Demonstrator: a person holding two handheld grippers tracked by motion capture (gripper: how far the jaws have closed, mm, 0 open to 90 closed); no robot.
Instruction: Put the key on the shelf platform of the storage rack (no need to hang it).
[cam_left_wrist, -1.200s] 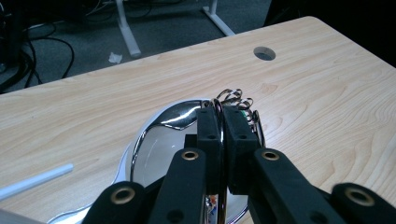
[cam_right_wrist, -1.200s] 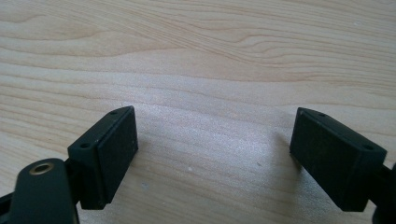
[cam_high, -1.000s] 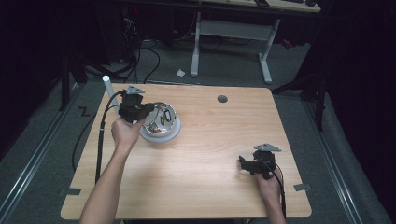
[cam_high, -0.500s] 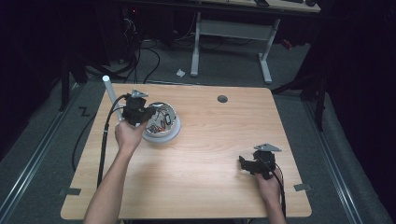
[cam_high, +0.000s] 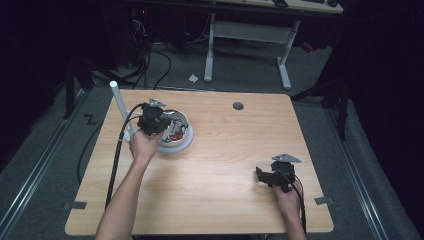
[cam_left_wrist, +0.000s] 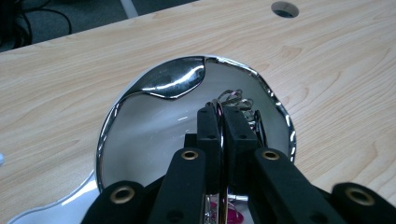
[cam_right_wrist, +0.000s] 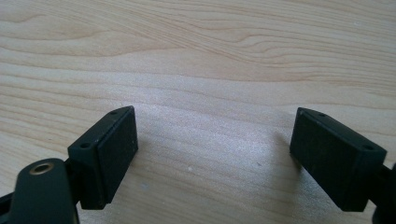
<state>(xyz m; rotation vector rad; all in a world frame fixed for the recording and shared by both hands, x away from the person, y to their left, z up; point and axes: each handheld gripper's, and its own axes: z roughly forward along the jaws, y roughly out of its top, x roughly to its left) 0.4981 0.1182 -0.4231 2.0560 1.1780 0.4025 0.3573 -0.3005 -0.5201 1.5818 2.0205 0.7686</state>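
Lower than a second ago, the left gripper (cam_high: 152, 120) now sits at the near-left rim of the steel bowl (cam_high: 181, 142), having sunk and drawn slightly toward the person, while the right gripper (cam_high: 272, 176) has kept its place. In the left gripper view the two black jaws are pressed together over the steel bowl (cam_left_wrist: 154, 135), pinching a thin shiny metal piece (cam_left_wrist: 219, 109) edge-on between the pads; what the piece is I cannot tell. More bent metal bits (cam_left_wrist: 236, 99) lie in the bowl just beyond the jaw tips, and something pink (cam_left_wrist: 224, 217) shows below them. A white tube (cam_high: 120, 105) stands just left of the bowl. Well to the right of the bowl and nearer the person, the right gripper (cam_right_wrist: 212, 154) rests low over the bare wooden table (cam_right_wrist: 201, 56), its jaws spread wide with nothing between them.
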